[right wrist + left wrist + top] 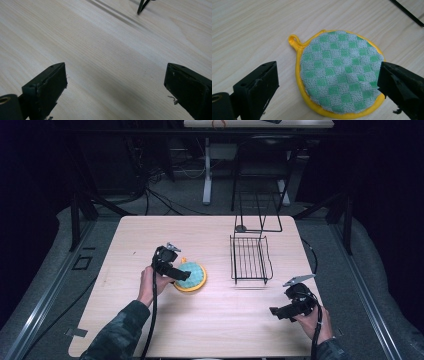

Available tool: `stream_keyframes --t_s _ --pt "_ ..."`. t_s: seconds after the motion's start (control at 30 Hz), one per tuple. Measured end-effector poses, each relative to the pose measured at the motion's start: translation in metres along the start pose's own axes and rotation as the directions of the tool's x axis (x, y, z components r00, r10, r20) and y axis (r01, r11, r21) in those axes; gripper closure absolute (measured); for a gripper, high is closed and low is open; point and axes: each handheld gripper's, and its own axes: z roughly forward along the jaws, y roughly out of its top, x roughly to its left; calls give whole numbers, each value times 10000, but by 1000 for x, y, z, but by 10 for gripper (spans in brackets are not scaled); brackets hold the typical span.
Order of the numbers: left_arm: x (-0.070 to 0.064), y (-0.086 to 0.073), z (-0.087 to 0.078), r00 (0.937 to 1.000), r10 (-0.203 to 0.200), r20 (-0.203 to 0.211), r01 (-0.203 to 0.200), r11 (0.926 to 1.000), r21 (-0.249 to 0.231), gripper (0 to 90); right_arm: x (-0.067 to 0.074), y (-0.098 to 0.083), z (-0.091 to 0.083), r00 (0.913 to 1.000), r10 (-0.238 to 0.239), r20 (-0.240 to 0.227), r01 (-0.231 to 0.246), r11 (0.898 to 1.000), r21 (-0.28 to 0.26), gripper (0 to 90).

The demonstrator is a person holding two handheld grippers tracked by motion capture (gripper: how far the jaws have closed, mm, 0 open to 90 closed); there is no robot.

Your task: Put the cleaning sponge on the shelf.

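Nearest, the right claw (278, 312) hangs low over bare wood at the front right of the table (215, 330), its jaws wide apart with nothing between them; further in, the left claw (184, 275) hovers just above the round pot holder (340, 72), jaws spread to either side of it and not yet touching. That pot holder lies flat, left of the table's middle; it looks soft, light and floppy, a quilted green-and-grey checked pad with a yellow rim (322, 110) and a small loop (293, 40); likely it will sag if pinched at one edge; the rim seems the surest hold. Beyond, well apart, stands a black wire rack (251, 259).
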Motion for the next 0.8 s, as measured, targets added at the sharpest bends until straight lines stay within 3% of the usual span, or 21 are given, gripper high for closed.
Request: stream_keyframes --t_s 0.17,0.27,0.47,0.8 --pt "3 -1 3 10000 76 -18 -76 10000 -35 88 0 0 1 10000 -25 -73 26 9999 146 43" --pt "7 -3 5 9999 -106 47 106 9999 -11 118 1 0 2 9999 -43 -92 44 10000 86 44" --pt "8 -5 13 9999 -20 116 16 9993 374 161 0 -1 2 9999 -104 -107 106 9998 152 49" --pt "11 -7 22 9993 -203 317 181 9976 671 278 2 0 1 10000 -38 -45 39 9999 104 50"
